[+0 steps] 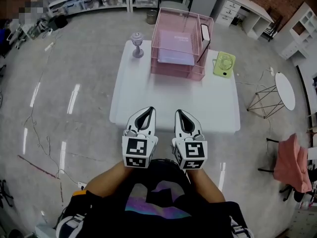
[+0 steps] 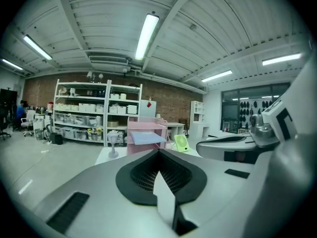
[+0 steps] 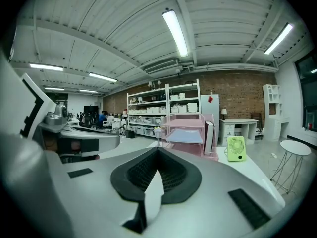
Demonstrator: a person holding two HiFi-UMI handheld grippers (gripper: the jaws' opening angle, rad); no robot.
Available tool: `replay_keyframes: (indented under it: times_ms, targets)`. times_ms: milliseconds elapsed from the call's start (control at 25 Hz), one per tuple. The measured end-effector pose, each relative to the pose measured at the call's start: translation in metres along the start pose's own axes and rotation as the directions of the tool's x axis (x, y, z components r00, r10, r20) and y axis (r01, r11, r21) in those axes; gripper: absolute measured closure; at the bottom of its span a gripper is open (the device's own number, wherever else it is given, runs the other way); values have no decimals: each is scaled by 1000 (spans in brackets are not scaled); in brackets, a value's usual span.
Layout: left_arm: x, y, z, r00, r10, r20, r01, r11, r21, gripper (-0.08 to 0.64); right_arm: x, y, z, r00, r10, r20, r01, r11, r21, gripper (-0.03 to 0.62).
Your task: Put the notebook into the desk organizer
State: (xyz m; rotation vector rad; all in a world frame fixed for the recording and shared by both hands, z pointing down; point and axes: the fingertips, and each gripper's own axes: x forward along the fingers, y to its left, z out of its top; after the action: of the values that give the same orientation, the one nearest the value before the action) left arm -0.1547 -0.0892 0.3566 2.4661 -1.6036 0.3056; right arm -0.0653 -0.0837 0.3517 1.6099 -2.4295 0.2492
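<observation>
Pink wire desk organizer [image 1: 179, 43] stands at the far side of a white counter [image 1: 163, 103], with the lavender notebook [image 1: 176, 56] already lying flat in one of its middle tiers. The notebook's near edge pokes out of the organizer's open front towards the person, under the upper tier. That tier covers the rest of the notebook, so its long axis cannot be judged. A white-edged flat item [image 1: 205, 32] stands upright in the slot on the organizer's right side.

Well short of the organizer, over the counter's near edge, the person holds both tools side by side, tips aimed at it. The left tongs [image 1: 149, 110] are pressed together with nothing between them, and the right tongs [image 1: 179, 112] are likewise pressed together and empty. Neither touches the notebook or the organizer.

A green desk fan [image 1: 224, 64] sits just right of the organizer. A small grey stemmed object [image 1: 137, 44] stands to its left, both on the counter
</observation>
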Motion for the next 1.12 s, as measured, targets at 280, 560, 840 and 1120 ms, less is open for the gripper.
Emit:
replay_keyframes:
  times_ms: [280,560,840,1120]
  targets:
    - [-32,-65,-11,999,50,7,-50,999,-21,551,-66,-19,-15,998,69,-1,-69,997,-29,575]
    - [-60,-121,-34,995,102,-3,-102,995,-16,551,-118,-30,-38,988,152,-10,-152,988,-33,575]
    - [-81,-142,-50,990,142,-6,-142,990,-4,551,-140,-27,-55,980,196,-11,-197,979,-48,575]
    - [-94,-151,-53,988,155,7,-155,988,-1,551,-156,-21,-62,976,216,-7,-216,975,-56,575]
